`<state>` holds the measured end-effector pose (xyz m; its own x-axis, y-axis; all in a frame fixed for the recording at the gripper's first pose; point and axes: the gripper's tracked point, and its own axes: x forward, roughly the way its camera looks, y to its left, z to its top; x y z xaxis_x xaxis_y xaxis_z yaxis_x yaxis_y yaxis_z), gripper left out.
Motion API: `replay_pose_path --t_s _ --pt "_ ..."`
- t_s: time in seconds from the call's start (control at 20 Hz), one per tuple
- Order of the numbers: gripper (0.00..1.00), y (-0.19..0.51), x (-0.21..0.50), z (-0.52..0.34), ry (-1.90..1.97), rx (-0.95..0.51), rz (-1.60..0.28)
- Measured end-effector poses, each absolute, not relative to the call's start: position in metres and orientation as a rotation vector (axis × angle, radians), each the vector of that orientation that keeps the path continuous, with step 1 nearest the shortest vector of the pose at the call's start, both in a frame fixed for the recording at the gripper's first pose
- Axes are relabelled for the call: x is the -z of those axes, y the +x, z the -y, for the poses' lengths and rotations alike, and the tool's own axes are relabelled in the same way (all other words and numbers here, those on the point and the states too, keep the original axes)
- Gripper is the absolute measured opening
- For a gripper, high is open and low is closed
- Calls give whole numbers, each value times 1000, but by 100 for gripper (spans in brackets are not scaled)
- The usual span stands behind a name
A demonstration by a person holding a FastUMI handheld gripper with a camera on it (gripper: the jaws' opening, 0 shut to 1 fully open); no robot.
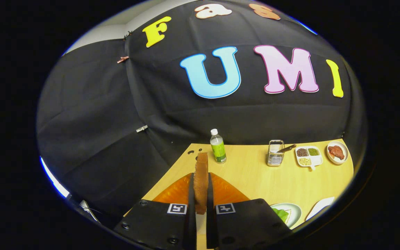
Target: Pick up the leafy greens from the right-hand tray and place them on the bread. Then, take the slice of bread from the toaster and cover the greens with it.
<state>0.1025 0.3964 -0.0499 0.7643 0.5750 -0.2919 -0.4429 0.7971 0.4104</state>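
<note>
A slice of bread (201,180) stands on edge, clamped between the gripper (200,199) fingers at the lower centre of the frame, above an orange toaster (177,191) on the wooden worktop (255,180). At lower right, leafy greens (280,213) lie on a pale plate (295,211), beside the edge of a white tray (319,206). Farther back, right of centre, stand a green-labelled bottle (218,147), a wire basket (275,153) holding a utensil, a divided dish (308,156) of grains and a small plate of meat (337,152).
</note>
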Motion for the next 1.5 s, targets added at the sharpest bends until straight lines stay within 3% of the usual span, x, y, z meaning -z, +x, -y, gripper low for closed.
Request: replay_pose_path --t_s 0.75,1.15,1.5 --pt "15 98 126 -226 287 -291 -446" --pt "15 85 209 -202 373 -191 -578" --pt "15 83 240 -200 440 -155 -628"
